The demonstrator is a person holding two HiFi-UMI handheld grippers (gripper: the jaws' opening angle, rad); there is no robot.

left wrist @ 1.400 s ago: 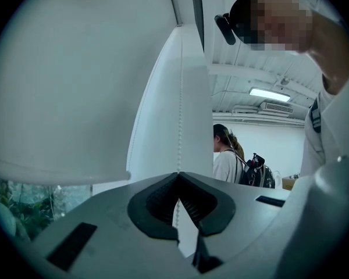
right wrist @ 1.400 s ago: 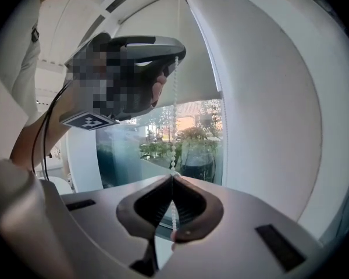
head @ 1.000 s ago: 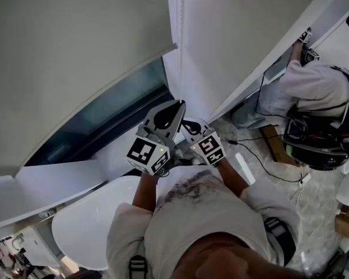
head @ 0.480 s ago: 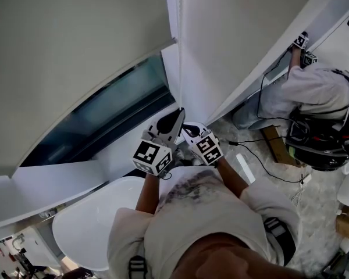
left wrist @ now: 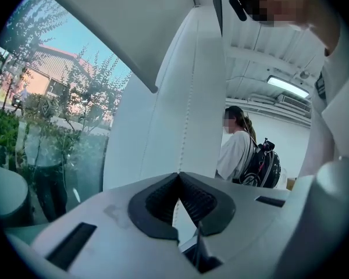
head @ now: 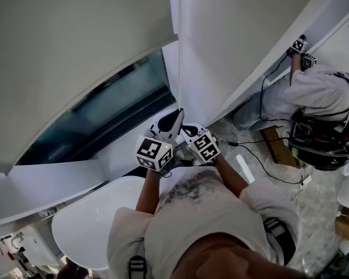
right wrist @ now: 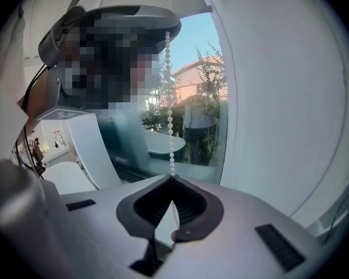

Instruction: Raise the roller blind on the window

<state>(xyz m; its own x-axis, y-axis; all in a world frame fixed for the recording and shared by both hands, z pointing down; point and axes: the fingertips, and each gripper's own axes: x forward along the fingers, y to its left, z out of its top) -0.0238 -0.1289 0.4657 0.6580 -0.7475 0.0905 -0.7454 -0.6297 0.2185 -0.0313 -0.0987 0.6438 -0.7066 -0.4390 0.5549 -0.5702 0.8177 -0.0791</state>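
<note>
The pale grey roller blind (head: 75,51) covers the upper left, and its hem slants above the bare window glass (head: 104,115). A white bead chain (head: 180,68) hangs beside the white frame post. My left gripper (head: 178,114) is shut on this chain, and my right gripper (head: 188,129) is shut on it just below and to the right. In the left gripper view the jaw tips of the left gripper (left wrist: 178,174) meet around the bead chain (left wrist: 189,115). In the right gripper view the right gripper (right wrist: 172,177) pinches the bead chain (right wrist: 170,115), which runs straight up.
A round white table (head: 87,225) stands below the window sill at the lower left. To the right, another person (head: 320,97) works at a second window, with black cables (head: 262,156) on the floor between us.
Both grippers have come down a little with the chain between their jaws. The blind's hem sits slightly higher, and more glass shows below it.
</note>
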